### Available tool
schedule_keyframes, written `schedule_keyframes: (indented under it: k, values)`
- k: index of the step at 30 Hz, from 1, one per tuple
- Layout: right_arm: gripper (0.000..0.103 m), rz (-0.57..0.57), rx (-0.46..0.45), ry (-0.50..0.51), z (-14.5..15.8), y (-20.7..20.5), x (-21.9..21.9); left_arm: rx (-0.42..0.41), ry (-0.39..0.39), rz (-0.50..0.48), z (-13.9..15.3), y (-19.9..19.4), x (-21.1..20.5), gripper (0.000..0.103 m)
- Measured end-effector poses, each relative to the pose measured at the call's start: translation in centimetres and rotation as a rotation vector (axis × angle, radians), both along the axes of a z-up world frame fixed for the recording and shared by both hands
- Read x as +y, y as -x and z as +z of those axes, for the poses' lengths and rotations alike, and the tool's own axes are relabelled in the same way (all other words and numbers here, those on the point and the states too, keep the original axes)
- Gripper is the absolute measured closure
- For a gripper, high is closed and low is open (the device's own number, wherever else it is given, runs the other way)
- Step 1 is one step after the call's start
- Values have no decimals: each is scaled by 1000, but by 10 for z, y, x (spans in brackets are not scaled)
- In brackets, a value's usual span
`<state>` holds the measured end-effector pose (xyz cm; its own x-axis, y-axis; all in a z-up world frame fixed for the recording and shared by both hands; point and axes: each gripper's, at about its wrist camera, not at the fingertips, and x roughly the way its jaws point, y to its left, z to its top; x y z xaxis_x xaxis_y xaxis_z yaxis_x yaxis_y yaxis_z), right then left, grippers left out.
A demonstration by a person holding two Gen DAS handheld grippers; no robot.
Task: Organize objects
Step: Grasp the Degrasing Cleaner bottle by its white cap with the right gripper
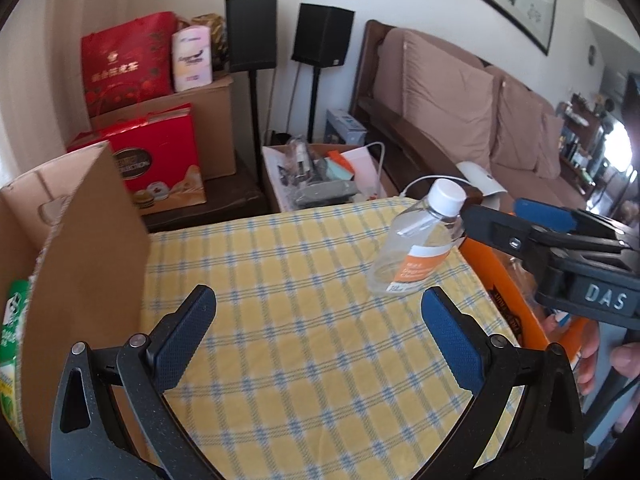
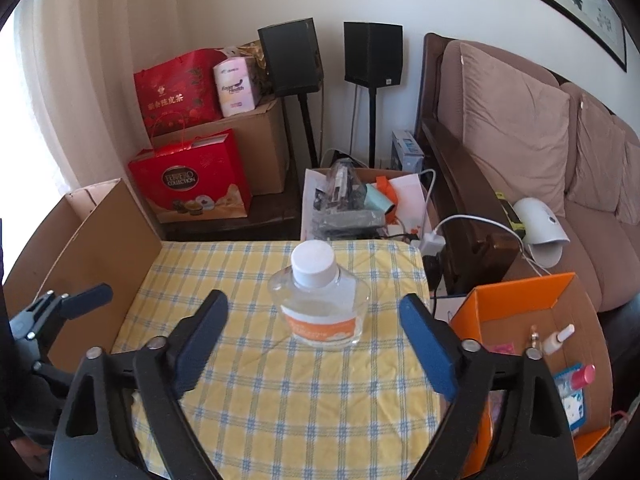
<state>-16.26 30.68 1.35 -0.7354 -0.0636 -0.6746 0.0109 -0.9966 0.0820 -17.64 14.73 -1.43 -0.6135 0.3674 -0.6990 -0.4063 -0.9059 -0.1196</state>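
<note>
Left tool (image 1: 318,324) nearest the lens: blue pads spread wide, nothing between them, hanging over the yellow checked cloth (image 1: 280,280) on the counter. Landmark = clear bottle (image 2: 318,300) with white cap and orange label.

Right tool (image 2: 314,334): pads apart, one each side of the bottle, gap visible on both sides in the right wrist view, no pad pressing. In the left wrist view the right tool's tip sits just beside the bottle's neck; contact there I can't tell.

Bottle: on the cloth, toward the far right part of the counter. Looks tilted in the left wrist view, upright in the right wrist view; can't tell which is true.

Relative to the bottle:
- Left: brown cardboard box (image 2: 100,248) at the cloth's edge, flap standing up; green packet (image 1: 14,320) inside.
- Right: orange box (image 2: 520,300), open, holding small vials and a pink-capped item.
- Behind, off the counter: open carton of clutter (image 2: 360,204), red gift bags (image 2: 188,184), two black speakers on stands (image 2: 372,54).
- Behind right: brown sofa (image 2: 520,120).

A person's fingers (image 1: 626,358) show under the right tool's handle.
</note>
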Motion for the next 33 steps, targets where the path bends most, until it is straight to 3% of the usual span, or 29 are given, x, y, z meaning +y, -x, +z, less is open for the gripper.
schedule_keyframes:
  k: [12, 14, 24, 33]
  values:
    - [54, 48, -29, 9, -16, 37, 2, 13, -19, -102, -28, 16, 50, 0]
    - [65, 51, -38, 14, -19, 41, 2, 17, -26, -117, -33, 19, 57, 0]
    - [71, 44, -1, 15, -19, 43, 6, -26, -98, -144, -51, 33, 69, 0]
    - [74, 71, 2, 26, -7, 31, 1, -24, -148, -137, -49, 36, 67, 0]
